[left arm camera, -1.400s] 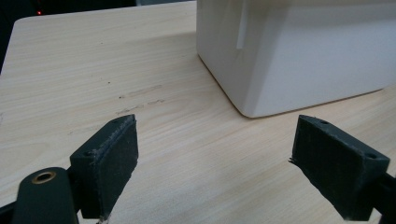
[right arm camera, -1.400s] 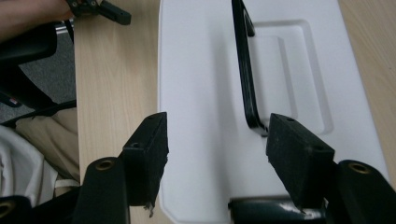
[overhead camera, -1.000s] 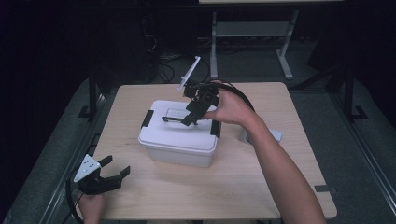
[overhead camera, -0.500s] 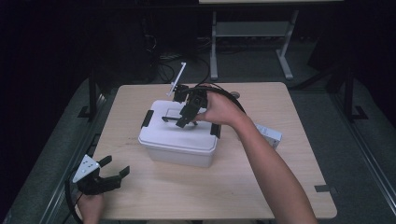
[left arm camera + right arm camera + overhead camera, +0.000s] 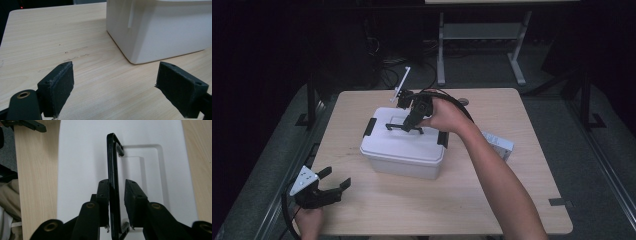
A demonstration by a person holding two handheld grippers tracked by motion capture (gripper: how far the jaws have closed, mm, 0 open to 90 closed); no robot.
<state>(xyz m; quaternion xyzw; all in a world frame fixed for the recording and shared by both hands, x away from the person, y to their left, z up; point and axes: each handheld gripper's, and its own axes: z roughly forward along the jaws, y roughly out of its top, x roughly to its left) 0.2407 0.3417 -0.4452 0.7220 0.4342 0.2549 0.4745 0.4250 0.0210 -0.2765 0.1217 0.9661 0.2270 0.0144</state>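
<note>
My right tongs [image 5: 117,195] have just been closing around the black handle [image 5: 113,170] atop the white box [image 5: 404,145], mid-counter [image 5: 512,200], one pad not yet touching. Rigid, probably light: grip mid-handle. Left tongs [image 5: 115,82] gape beside the box.

The white box [image 5: 160,30] is cut off by the picture's top edge.

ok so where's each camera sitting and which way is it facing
high view: above the person's side, looking forward and down at the table; both forearms show.
left gripper view: rides the left gripper, low over the table, open jaws facing the white box.
right gripper view: rides the right gripper, looking down at the lid; jaws, just closing, straddle the black handle.
shared: all show the white box.
</note>
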